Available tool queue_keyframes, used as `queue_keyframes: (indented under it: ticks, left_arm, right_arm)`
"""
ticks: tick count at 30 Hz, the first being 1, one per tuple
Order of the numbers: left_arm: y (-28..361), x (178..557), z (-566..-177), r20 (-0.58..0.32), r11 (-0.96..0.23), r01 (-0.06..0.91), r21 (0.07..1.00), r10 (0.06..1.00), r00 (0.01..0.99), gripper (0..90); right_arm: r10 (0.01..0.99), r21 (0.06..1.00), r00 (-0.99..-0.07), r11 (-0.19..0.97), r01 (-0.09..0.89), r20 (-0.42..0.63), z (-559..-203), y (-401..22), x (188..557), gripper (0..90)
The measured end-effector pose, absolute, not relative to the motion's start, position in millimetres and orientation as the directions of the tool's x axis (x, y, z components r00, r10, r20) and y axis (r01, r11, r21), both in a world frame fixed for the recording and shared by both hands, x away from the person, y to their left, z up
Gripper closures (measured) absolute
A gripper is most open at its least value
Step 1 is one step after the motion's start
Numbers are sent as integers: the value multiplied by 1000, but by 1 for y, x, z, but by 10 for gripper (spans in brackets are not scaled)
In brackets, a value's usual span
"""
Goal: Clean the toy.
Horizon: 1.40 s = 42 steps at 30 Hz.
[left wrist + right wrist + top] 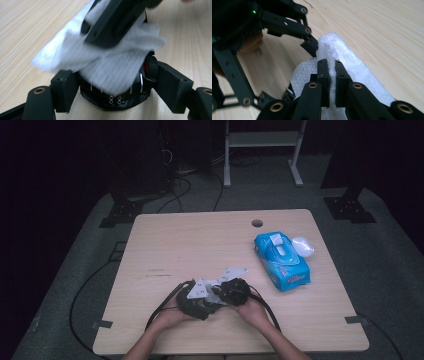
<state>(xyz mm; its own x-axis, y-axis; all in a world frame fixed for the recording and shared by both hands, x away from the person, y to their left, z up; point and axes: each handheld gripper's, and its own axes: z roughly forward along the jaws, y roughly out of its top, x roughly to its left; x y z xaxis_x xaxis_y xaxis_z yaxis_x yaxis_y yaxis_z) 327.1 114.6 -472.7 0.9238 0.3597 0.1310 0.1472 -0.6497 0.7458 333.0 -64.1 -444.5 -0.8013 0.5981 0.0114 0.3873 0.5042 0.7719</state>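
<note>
Your right hand-held gripper point(332, 82) pinches the soft white tissue point(352, 65), near the desk's point(200, 240) front edge. Your left hand-held gripper point(112, 97) clamps a small black round thing point(117, 97). The tissue tears easily; grip its fold.

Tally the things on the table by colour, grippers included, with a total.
Black: 3, the left gripper, the right gripper and the round black object in the left gripper
White: 2, the tissue and the small white piece
Blue: 1, the tissue pack
Total: 6
</note>
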Motion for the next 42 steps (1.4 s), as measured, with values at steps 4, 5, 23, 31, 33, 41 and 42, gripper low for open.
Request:
queue_keyframes:
  ticks: [4, 5, 23, 31, 33, 41, 42]
  left_arm:
    - [115, 328, -473, 134, -652, 143, 744, 356, 925, 251]
    - [115, 328, -473, 134, -653, 143, 744, 355, 925, 251]
    - [115, 328, -473, 128, -647, 147, 748, 357, 925, 250]
    - [116, 329, -473, 129, -648, 144, 748, 354, 926, 250]
    - [116, 329, -473, 129, -648, 144, 748, 354, 926, 250]
    - [116, 328, -473, 124, -643, 147, 751, 356, 926, 250]
    - [117, 329, -472, 126, -645, 144, 751, 354, 927, 250]
  right_arm:
    - [637, 763, -771, 496, 413, 3, -443, -72, 343, 852]
    - [650, 763, -760, 488, 424, 6, -443, -77, 346, 852]
    - [595, 763, -804, 508, 401, 27, -444, -63, 339, 850]
    - [666, 752, -745, 472, 460, 38, -443, -91, 350, 850]
    - [667, 752, -744, 477, 456, 28, -443, -91, 349, 850]
    - [706, 749, -708, 468, 470, 3, -443, -112, 355, 850]
    - [717, 751, -697, 456, 478, 8, -442, -116, 357, 850]
